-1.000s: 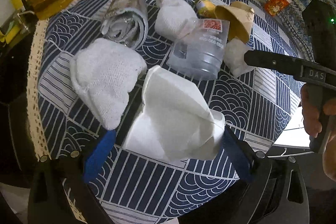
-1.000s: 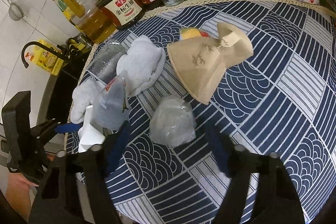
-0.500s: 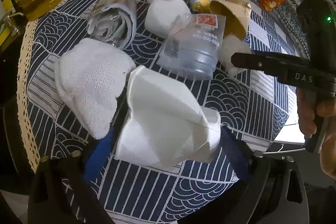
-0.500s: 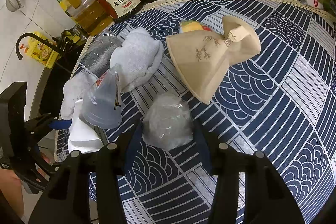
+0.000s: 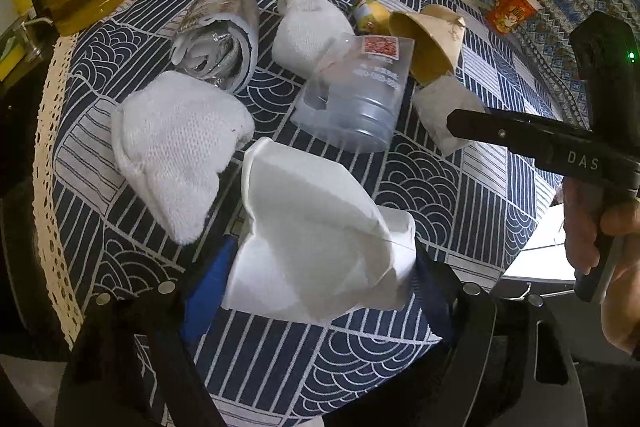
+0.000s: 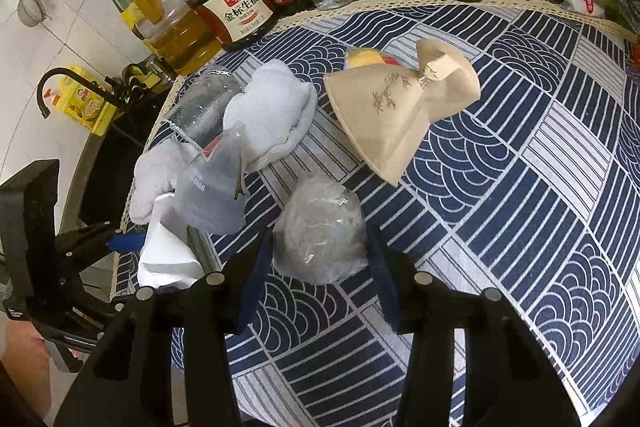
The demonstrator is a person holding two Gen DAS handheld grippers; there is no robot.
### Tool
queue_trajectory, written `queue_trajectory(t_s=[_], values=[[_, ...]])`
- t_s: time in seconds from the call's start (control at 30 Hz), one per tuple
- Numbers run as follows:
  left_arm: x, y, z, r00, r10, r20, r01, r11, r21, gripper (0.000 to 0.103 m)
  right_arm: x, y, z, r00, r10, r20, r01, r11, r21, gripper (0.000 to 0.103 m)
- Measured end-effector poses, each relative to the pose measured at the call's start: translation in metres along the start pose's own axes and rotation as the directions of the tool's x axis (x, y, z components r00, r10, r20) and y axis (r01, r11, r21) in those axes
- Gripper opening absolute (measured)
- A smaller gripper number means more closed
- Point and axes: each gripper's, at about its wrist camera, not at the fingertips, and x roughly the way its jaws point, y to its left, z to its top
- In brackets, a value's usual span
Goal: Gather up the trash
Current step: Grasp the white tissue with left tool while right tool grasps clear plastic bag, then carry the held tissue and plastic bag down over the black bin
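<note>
My left gripper (image 5: 316, 283) is shut on a crumpled white paper cup (image 5: 316, 235), held just above the blue patterned tablecloth (image 5: 432, 195). My right gripper (image 6: 320, 259) is shut on a crumpled clear plastic wad (image 6: 320, 227) resting on the cloth. Other trash lies on the table: a white cloth wad (image 5: 176, 147), a clear plastic cup (image 5: 356, 99), a crushed silver wrapper (image 5: 220, 35), a second white wad (image 5: 308, 27) and a tan paper cone (image 6: 400, 107).
Sauce and oil bottles (image 6: 240, 11) line the far edge of the table. A small yellow can (image 5: 370, 13) lies behind the tan cone. A sink tap (image 6: 60, 83) and yellow box stand left of the table. An orange paper cup (image 5: 512, 7) stands at far right.
My right gripper's fingers have closed in on the clear plastic wad. My left gripper has stayed shut on the white paper cup, shifting slightly.
</note>
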Motion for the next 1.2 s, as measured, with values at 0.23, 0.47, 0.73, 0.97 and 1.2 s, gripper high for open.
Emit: queue_trajectory(t_s=[0.23,0.47,0.73,0.97,1.2], values=[[-0.011,-0.006,-0.011,1.000,-0.013,0.027,0.014,1.000,-0.011,0.080,-0.013,0.006,-0.013,1.000,-0.011,0.015,0.011,1.000,0.002,0.049],[-0.024,-0.013,-0.025,0.998,-0.029,0.059,0.030,0.999,-0.013,0.080,-0.027,0.012,-0.031,0.999,-0.021,0.029,0.021,1.000,0.009,0.048],[-0.037,-0.019,-0.046,0.995,-0.030,0.095,0.033,0.999,-0.027,0.080,-0.039,0.022,-0.053,0.999,-0.026,0.039,0.026,1.000,0.006,0.048],[-0.048,-0.020,-0.068,0.994,-0.029,0.110,0.035,0.998,-0.047,0.080,-0.051,0.035,-0.073,0.999,-0.018,0.049,0.019,1.000,-0.014,0.048],[-0.061,-0.019,-0.096,0.991,-0.030,0.129,0.039,0.997,-0.071,0.080,-0.058,0.055,-0.096,0.999,0.025,0.042,-0.023,0.999,-0.041,0.048]])
